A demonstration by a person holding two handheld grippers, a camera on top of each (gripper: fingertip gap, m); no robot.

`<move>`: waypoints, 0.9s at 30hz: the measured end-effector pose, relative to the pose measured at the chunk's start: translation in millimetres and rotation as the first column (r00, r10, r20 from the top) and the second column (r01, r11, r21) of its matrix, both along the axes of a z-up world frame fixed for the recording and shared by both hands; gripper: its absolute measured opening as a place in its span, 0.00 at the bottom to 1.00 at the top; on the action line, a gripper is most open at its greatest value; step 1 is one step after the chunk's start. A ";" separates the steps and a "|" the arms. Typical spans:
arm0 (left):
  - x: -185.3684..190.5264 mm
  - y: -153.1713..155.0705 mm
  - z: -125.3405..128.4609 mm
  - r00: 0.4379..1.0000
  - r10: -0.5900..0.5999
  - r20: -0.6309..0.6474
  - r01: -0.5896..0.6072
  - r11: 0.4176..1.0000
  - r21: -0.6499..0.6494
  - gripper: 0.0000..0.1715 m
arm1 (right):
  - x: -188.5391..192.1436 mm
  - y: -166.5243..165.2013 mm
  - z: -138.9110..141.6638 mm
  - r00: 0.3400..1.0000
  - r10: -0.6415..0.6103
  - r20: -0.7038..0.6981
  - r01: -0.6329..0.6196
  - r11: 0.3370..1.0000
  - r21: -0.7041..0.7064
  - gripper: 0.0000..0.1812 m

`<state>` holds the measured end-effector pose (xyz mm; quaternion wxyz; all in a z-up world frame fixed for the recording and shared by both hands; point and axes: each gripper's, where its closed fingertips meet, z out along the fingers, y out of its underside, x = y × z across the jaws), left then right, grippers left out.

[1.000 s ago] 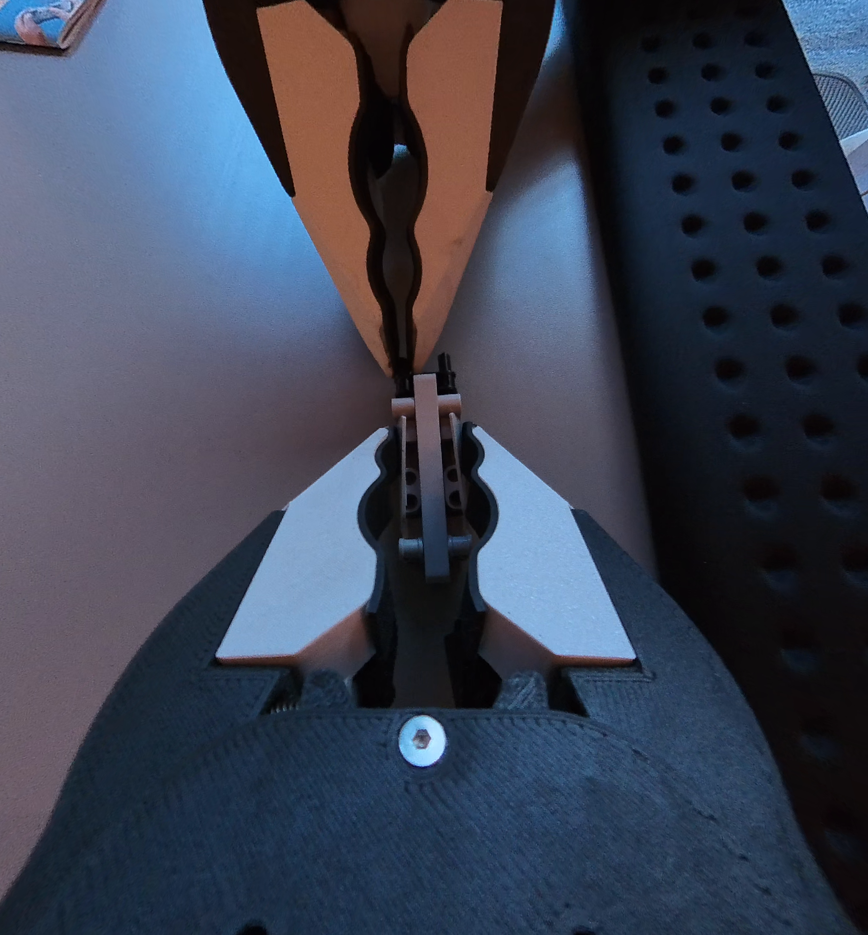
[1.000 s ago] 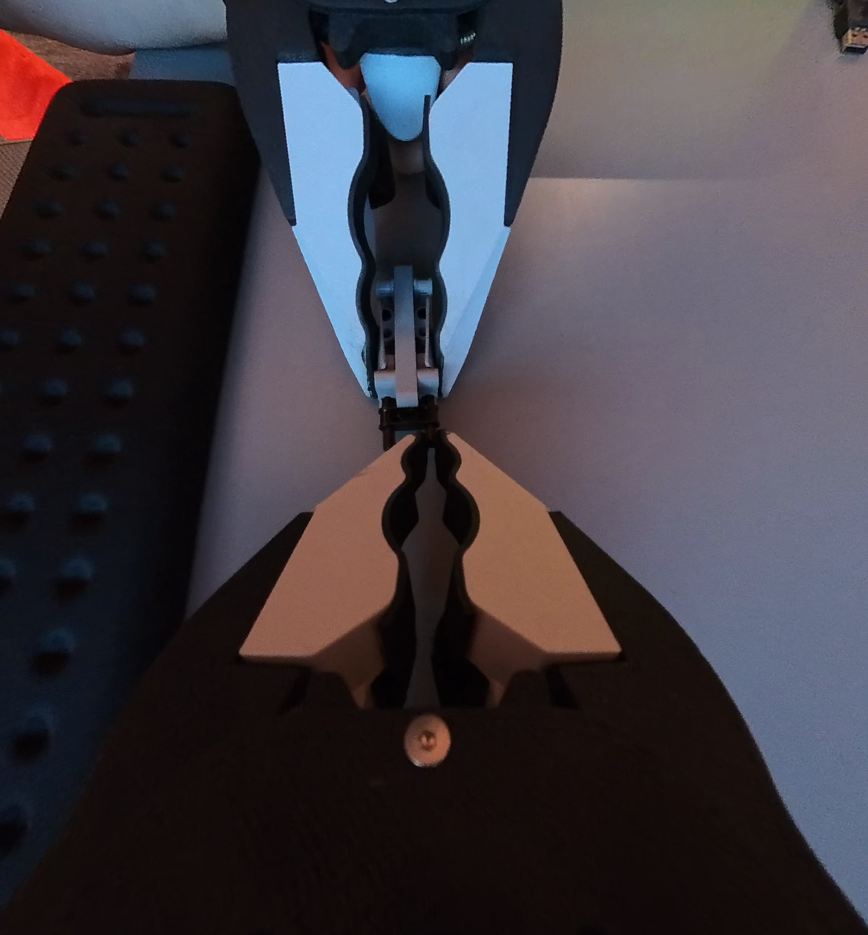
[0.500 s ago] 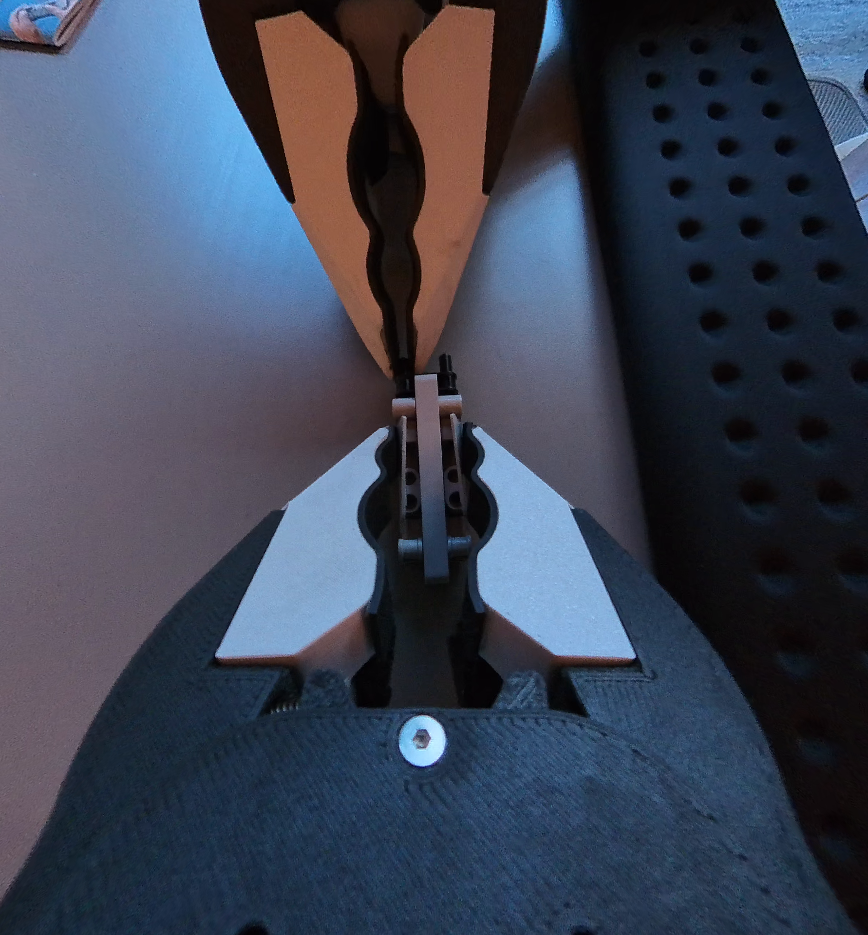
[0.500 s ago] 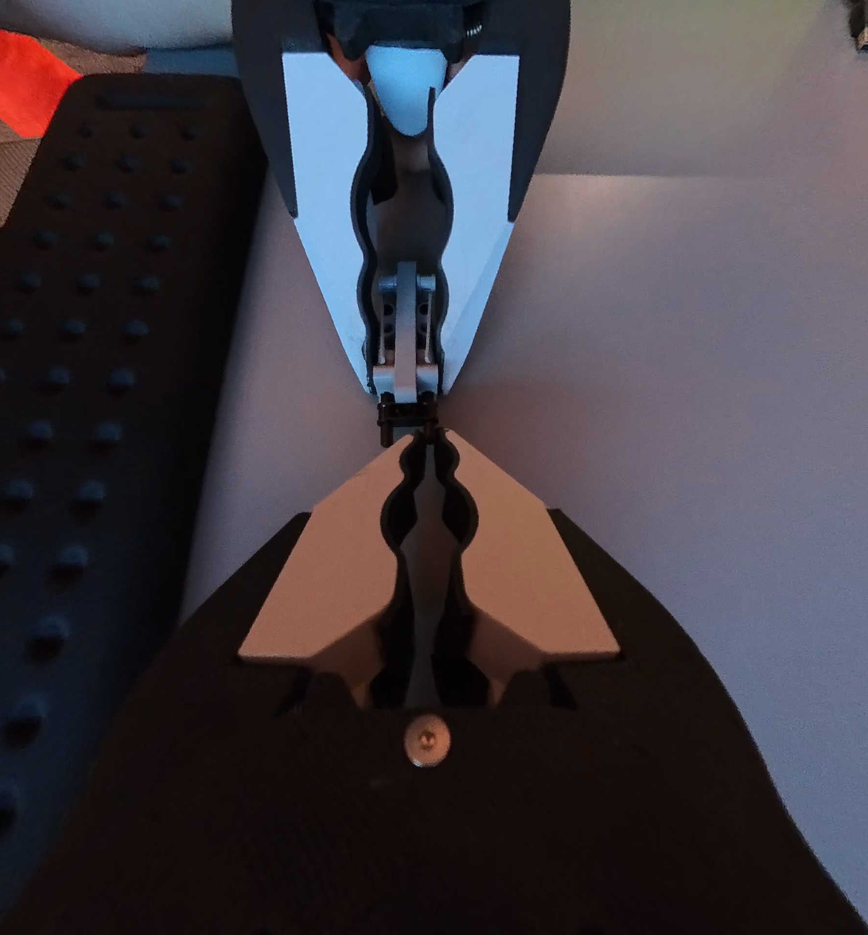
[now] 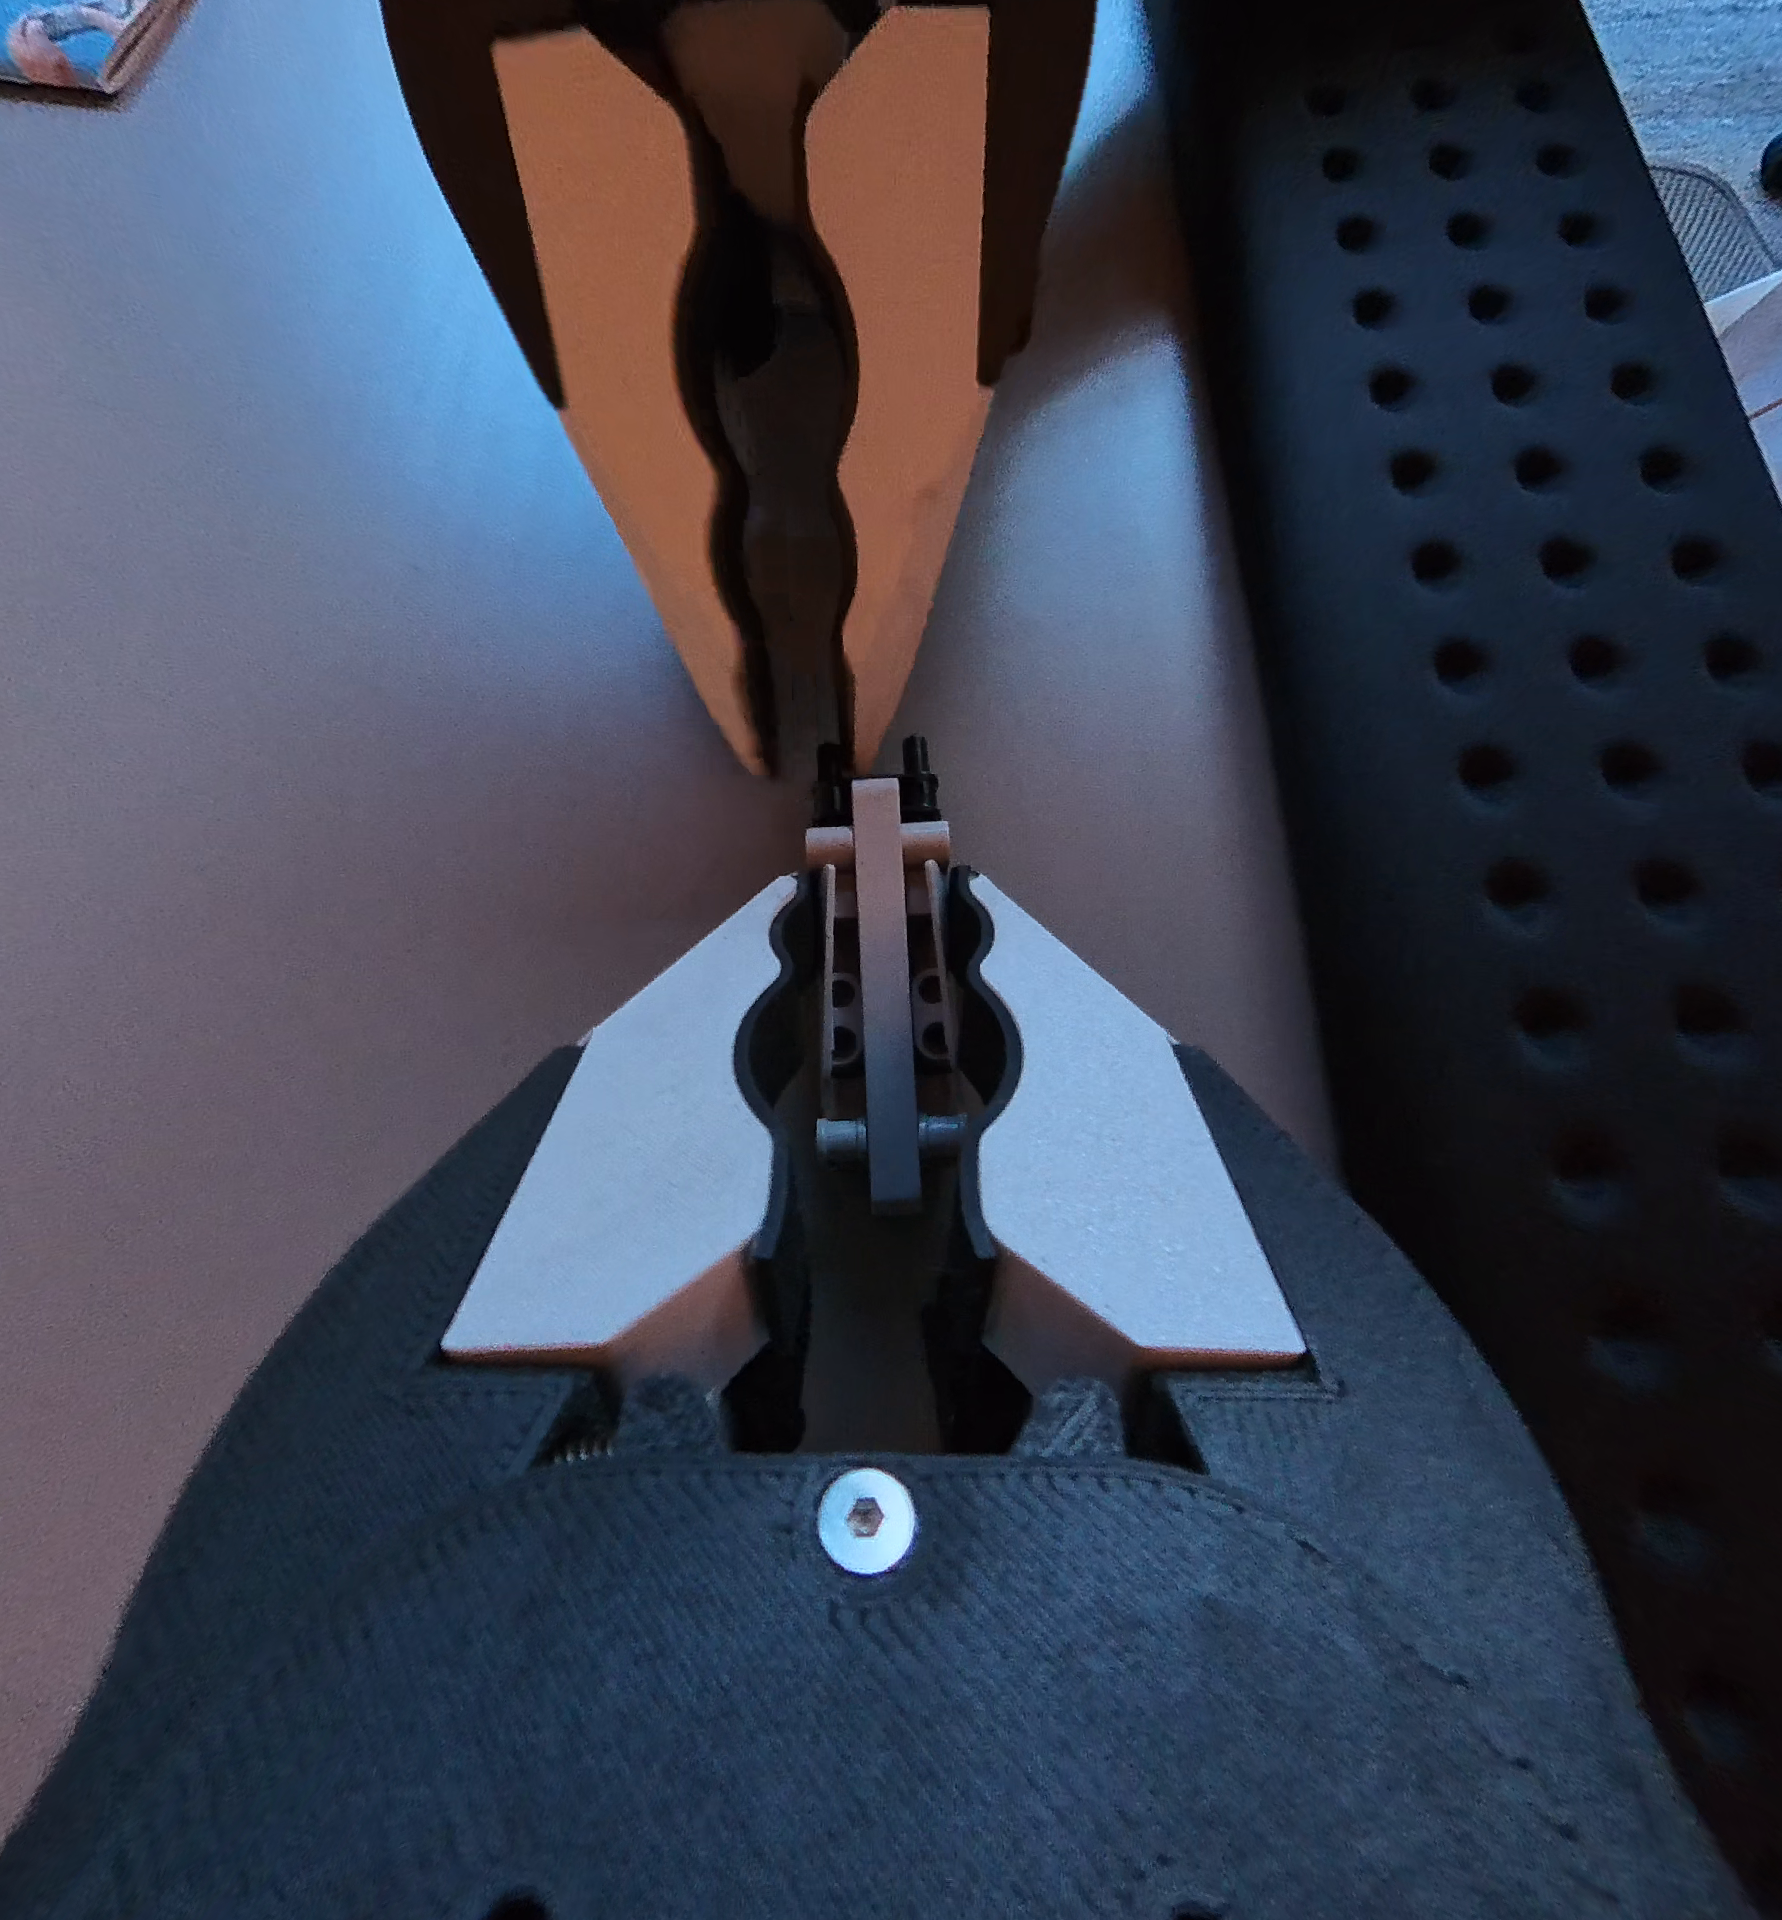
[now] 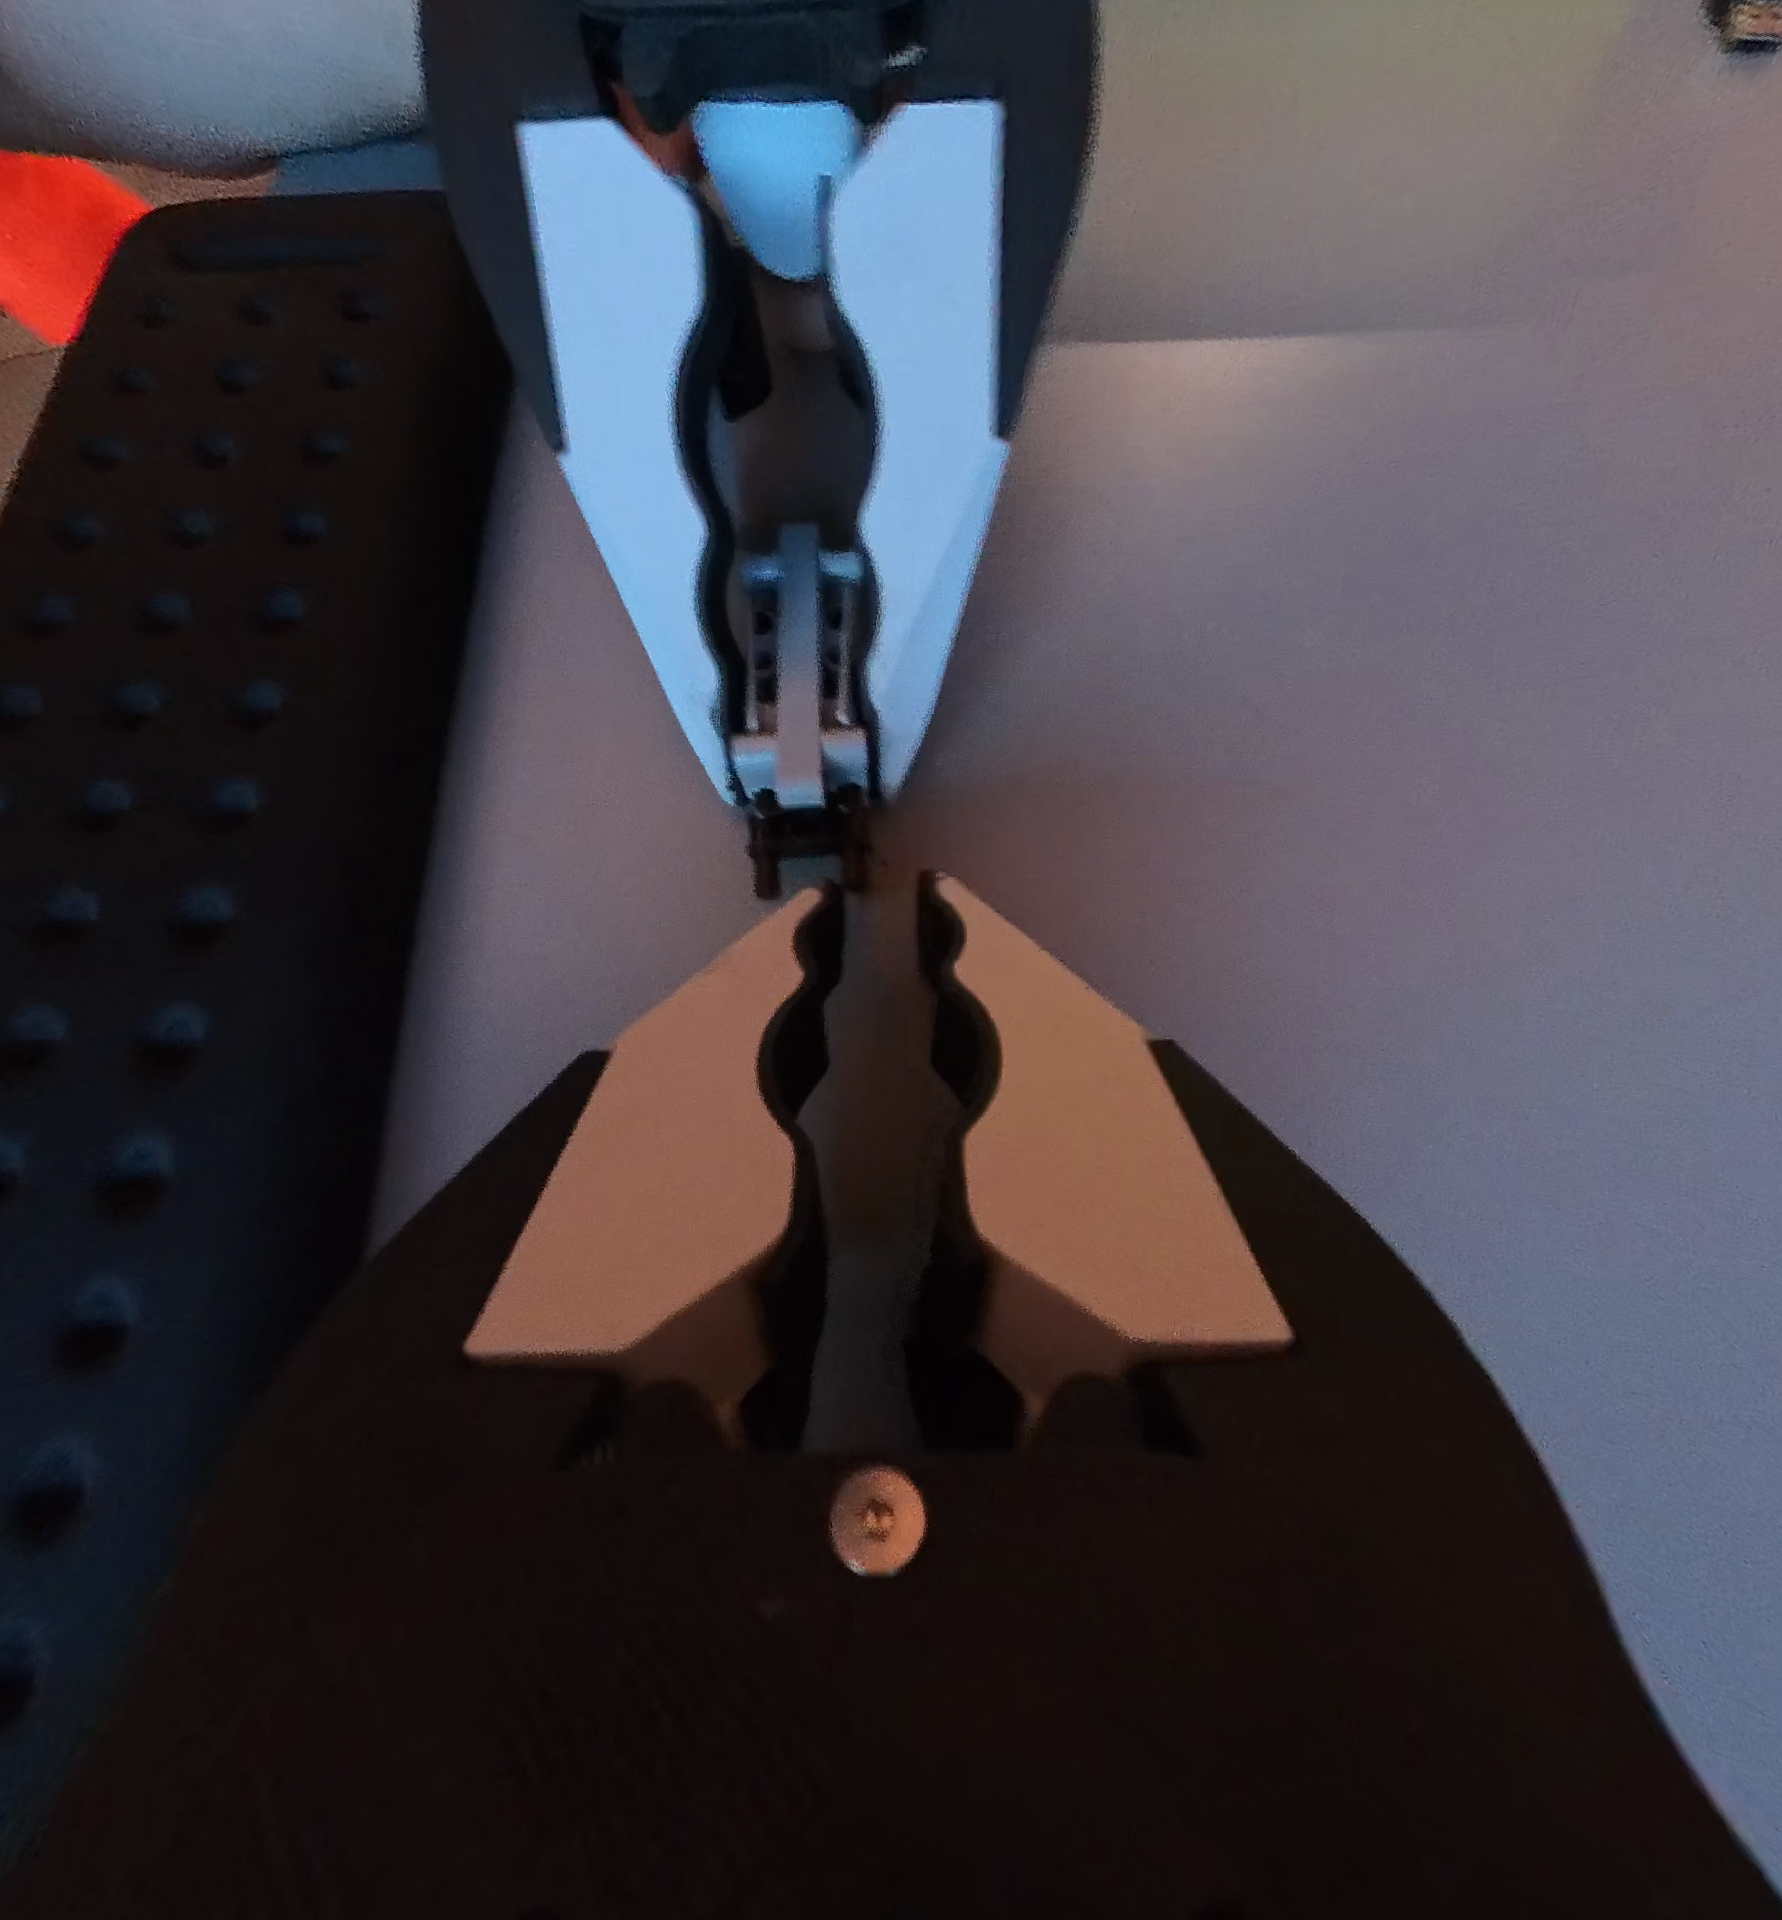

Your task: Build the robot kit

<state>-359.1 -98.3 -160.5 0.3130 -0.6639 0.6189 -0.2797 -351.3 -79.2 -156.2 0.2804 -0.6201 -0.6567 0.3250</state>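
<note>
My left gripper (image 5: pixel 882 883) is shut on a small grey toy-brick assembly (image 5: pixel 882 987) of thin beams, held lengthwise between its fingers above the table (image 5: pixel 243 727). Two black pins (image 5: pixel 916 774) stick out of its far end. My right gripper (image 5: pixel 812 764) faces it tip to tip, its jaws a narrow gap apart, with the tips at the left pin. In the right wrist view my right gripper (image 6: pixel 876 888) is empty, just short of the pins (image 6: pixel 762 852). The left gripper (image 6: pixel 809 795) holds the assembly (image 6: pixel 799 717) opposite.
A black mat with rows of holes (image 5: pixel 1541 727) lies along the right of the grippers; it also shows on the left in the right wrist view (image 6: pixel 139 727). A colourful booklet (image 5: pixel 35 42) lies far left. An orange object (image 6: pixel 25 229) sits beyond the mat. Left and right tips are no more than a few centimetres apart.
My right gripper's jaws have parted slightly at the black pin and its tips have drawn back a little. The left gripper keeps its hold on the assembly.
</note>
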 end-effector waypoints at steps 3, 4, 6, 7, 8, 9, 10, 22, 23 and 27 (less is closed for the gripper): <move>-0.6 -0.4 0.0 1.000 0.008 0.000 -0.008 1.000 0.000 0.14 | 11.6 -1.4 12.2 0.996 -0.029 -0.088 0.027 0.999 -0.026 0.09; -0.7 -0.5 0.0 1.000 0.009 0.001 -0.009 1.000 -0.003 0.14 | 12.4 -8.0 18.0 0.992 -0.011 -0.127 0.006 0.999 -0.041 0.05; -0.7 -0.5 0.0 1.000 0.009 0.001 -0.009 1.000 -0.008 0.14 | 9.6 -16.8 22.6 0.988 0.017 -0.157 -0.023 0.999 -0.036 0.05; -0.7 -0.5 0.0 1.000 0.009 0.001 -0.009 1.000 -0.009 0.14 | 7.6 -17.8 19.8 0.990 0.020 -0.140 -0.024 0.999 -0.029 0.05; -0.7 -0.4 -0.1 1.000 0.009 0.001 -0.009 1.000 -0.008 0.14 | 6.2 -18.3 15.5 0.993 0.024 -0.113 -0.027 0.999 -0.022 0.06; -0.6 -0.5 -0.1 1.000 0.009 0.001 -0.009 1.000 -0.005 0.14 | 5.0 -19.4 12.5 0.995 0.034 -0.094 -0.035 0.999 -0.018 0.06; -0.6 -0.5 -0.1 1.000 0.009 0.001 -0.009 1.000 -0.003 0.14 | 3.7 -19.4 11.1 0.996 0.034 -0.086 -0.036 0.999 -0.014 0.06; -0.5 -0.4 -0.1 1.000 0.011 0.001 -0.011 1.000 -0.005 0.14 | -0.1 -21.0 5.4 0.998 0.046 -0.046 -0.045 0.999 0.017 0.02; -0.6 -0.4 -0.1 1.000 0.012 0.001 -0.012 1.000 -0.005 0.14 | -0.1 -21.1 4.7 0.998 0.048 -0.043 -0.048 0.999 0.020 0.02; 0.1 -0.1 -0.2 1.000 0.021 0.001 -0.021 1.000 -0.007 0.14 | 0.1 -20.9 4.2 0.999 0.040 -0.018 -0.040 0.999 0.028 0.02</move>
